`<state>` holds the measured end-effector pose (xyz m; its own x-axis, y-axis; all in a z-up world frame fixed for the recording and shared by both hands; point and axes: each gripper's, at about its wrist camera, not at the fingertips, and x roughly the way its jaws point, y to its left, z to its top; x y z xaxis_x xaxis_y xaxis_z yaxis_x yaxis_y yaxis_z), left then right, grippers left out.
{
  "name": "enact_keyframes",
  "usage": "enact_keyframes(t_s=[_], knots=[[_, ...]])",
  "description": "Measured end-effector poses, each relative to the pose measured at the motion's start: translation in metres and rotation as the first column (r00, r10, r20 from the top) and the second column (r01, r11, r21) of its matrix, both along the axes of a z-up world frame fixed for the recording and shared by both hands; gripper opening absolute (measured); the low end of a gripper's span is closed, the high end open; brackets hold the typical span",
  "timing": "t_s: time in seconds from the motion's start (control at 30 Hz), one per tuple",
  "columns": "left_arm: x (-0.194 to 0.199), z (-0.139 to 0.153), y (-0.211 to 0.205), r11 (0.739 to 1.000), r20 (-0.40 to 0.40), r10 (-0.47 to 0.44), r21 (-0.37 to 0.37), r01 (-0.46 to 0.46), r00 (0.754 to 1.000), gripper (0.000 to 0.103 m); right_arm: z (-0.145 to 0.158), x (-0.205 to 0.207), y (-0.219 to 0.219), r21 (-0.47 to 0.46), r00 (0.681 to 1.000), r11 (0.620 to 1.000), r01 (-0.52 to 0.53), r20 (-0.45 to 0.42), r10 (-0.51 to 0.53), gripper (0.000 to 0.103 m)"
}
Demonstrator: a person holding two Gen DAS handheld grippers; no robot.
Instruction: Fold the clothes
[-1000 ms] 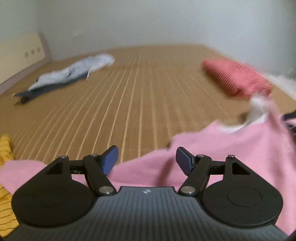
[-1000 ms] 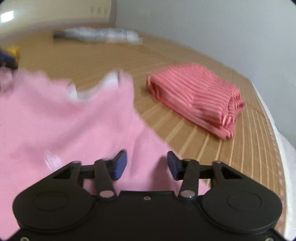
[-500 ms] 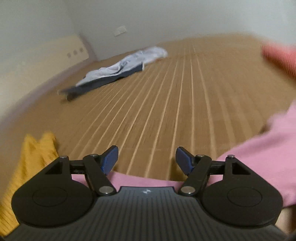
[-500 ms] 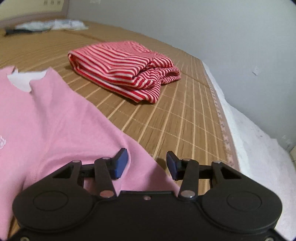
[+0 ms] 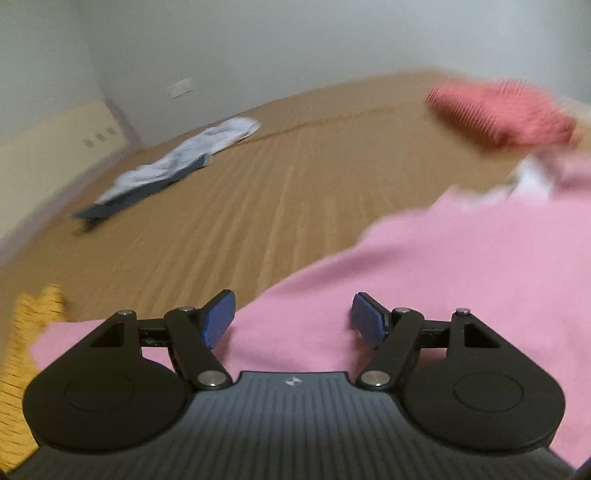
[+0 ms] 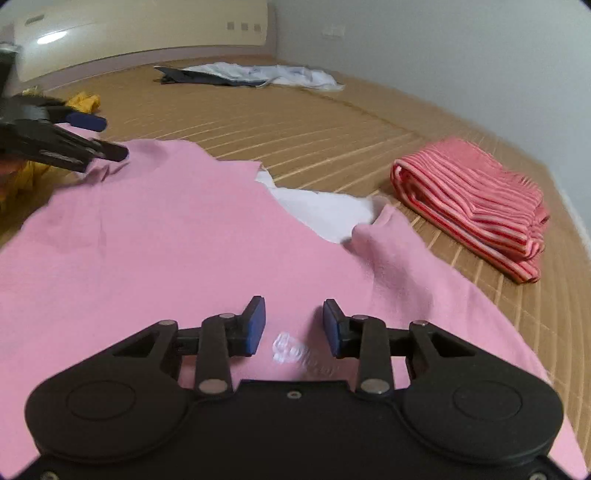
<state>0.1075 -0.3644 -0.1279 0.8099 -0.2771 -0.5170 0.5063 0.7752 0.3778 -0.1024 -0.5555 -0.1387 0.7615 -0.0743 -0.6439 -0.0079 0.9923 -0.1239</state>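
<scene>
A pink shirt [image 6: 166, 229] with a white neck lining [image 6: 321, 210] lies spread on the bamboo mat [image 6: 332, 133]. My right gripper [image 6: 293, 328] hovers over the shirt's middle by a small pale print. Its jaws are closing with a gap still between the pads, and the cloth lies under them, not pinched. My left gripper [image 5: 293, 321] stands open over the pink shirt [image 5: 461, 266] near its left edge, nothing between its pads. In the right wrist view the left gripper [image 6: 101, 136] sits at the shirt's far left corner.
A folded red-striped garment [image 6: 476, 206] lies to the right of the shirt, blurred in the left wrist view [image 5: 498, 114]. A white and dark blue garment [image 6: 251, 74] lies far back. A yellow garment [image 5: 26, 332] is at the left. A cream headboard [image 6: 147, 29] and walls close the back.
The right gripper has moved from the shirt's right edge to over its middle, and its jaws have narrowed. The left view swung back right, so pink cloth again lies under its open jaws.
</scene>
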Motion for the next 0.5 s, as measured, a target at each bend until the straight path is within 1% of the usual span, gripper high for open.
enact_keyframes(t_s=[0.03,0.07,0.13,0.23,0.3,0.33,0.37,0.4,0.43,0.5], knots=[[0.004,-0.005,0.008,1.000,0.026,0.013,0.002,-0.013,1.000,0.077,0.000,-0.009,0.003,-0.008,1.000,1.000,-0.006,-0.015,0.006,0.036],[0.010,-0.010,0.018,1.000,0.037,0.026,-0.013,-0.025,0.999,0.077,-0.001,-0.016,0.005,-0.020,1.000,1.000,-0.010,-0.023,0.009,0.034],[0.016,-0.010,0.032,0.998,0.045,0.065,-0.025,-0.064,0.997,0.077,-0.002,-0.030,0.006,-0.003,1.000,1.000,-0.008,-0.020,0.007,0.034],[0.024,-0.004,0.046,0.994,-0.001,0.101,-0.041,-0.101,0.995,0.077,-0.004,-0.029,-0.003,0.061,1.000,0.998,-0.001,-0.017,0.002,0.034],[0.011,0.012,0.059,0.988,-0.048,0.097,-0.119,-0.102,0.994,0.076,0.003,-0.025,-0.008,0.083,1.000,0.997,-0.005,-0.012,0.006,0.036],[-0.001,0.020,0.064,0.984,-0.061,0.079,-0.155,-0.087,0.995,0.076,0.011,-0.024,-0.012,0.104,1.000,0.995,-0.002,-0.001,0.002,0.038],[-0.014,0.027,0.068,0.979,-0.071,0.056,-0.190,-0.068,0.996,0.076,0.020,-0.024,-0.017,0.129,0.999,0.992,0.007,0.035,-0.011,0.042],[-0.027,0.035,0.073,0.973,-0.080,0.033,-0.225,-0.050,0.996,0.076,0.030,-0.024,-0.022,0.155,0.997,0.988,0.016,0.077,-0.028,0.042],[-0.039,0.040,0.072,0.968,-0.093,-0.002,-0.251,-0.022,0.996,0.076,0.038,-0.019,-0.027,0.151,0.994,0.988,0.039,0.099,-0.054,0.042],[-0.062,0.047,0.068,0.953,-0.120,-0.079,-0.300,0.039,0.990,0.080,0.049,-0.001,-0.036,0.119,0.988,0.988,0.096,0.113,-0.110,0.034]])
